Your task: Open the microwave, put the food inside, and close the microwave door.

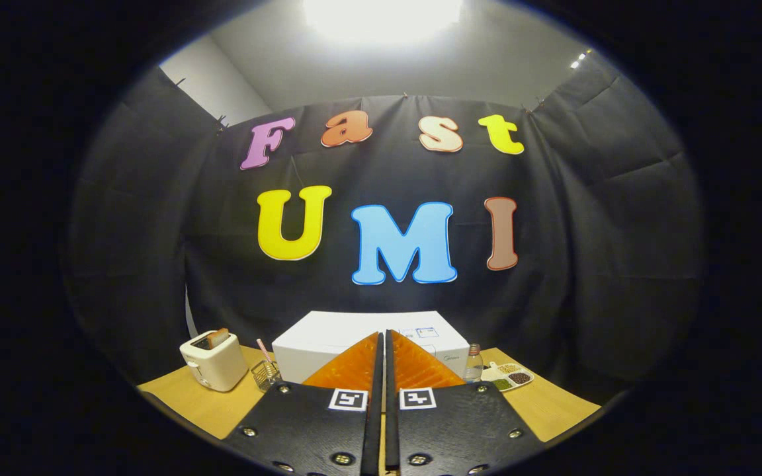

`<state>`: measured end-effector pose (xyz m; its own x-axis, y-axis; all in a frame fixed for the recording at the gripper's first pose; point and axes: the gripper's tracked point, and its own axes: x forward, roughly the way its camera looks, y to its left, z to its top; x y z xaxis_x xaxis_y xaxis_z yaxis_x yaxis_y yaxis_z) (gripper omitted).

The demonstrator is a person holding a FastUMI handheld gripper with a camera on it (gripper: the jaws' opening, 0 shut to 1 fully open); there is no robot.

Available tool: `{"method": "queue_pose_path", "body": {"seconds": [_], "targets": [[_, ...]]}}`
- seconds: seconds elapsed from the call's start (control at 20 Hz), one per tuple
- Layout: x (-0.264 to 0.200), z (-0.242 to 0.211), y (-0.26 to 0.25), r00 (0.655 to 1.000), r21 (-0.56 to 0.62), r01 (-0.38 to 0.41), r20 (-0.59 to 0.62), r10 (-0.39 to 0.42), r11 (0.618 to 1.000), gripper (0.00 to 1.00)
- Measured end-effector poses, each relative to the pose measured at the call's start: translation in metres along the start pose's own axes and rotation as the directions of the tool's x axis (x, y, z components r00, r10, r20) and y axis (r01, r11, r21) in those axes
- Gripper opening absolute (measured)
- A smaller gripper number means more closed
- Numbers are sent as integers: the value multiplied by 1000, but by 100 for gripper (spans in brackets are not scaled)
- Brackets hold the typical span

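The gripper (381, 340) is held above the near side of a wooden table (553, 406), and its two orange fingers (354, 367) are pressed together with just a thin dark gap between them — they are closed and hold nothing. Just beyond the fingertips stands the white microwave (328, 334), seen from above so that mostly its flat top is visible; the fingers cover the middle of it, and I cannot tell from here if its door is open or not. To the left of the microwave there is a small wire basket (265, 375) with a pink stick in it, and further left a cream toaster (213, 360) with a slice of bread (217, 337) standing in its slot. To the right of the microwave stands a small clear bottle (473, 363), and beside it a white tray (510, 377) with compartments — they hold green, brown and yellowish small food.
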<state>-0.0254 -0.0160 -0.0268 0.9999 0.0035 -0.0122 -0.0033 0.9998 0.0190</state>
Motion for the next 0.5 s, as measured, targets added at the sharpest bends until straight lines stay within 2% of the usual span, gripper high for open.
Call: {"method": "queue_pose_path", "body": {"seconds": [0.1, 0.2, 0.25, 0.35, 0.4, 0.5], "targets": [[-9, 18, 1, 1000, 8, -1, 17, 1, 1000, 3], [-13, 30, -7, 999, 37, 41, 25, -42, 998, 4], [-15, 33, -8, 998, 46, 65, 16, -65, 997, 8], [-21, 31, -5, 998, 16, 62, -11, -62, 998, 95], [-20, 34, 1, 999, 10, 52, -10, -51, 999, 99], [-20, 35, 16, 1000, 4, 28, -11, -28, 1000, 99]]}}
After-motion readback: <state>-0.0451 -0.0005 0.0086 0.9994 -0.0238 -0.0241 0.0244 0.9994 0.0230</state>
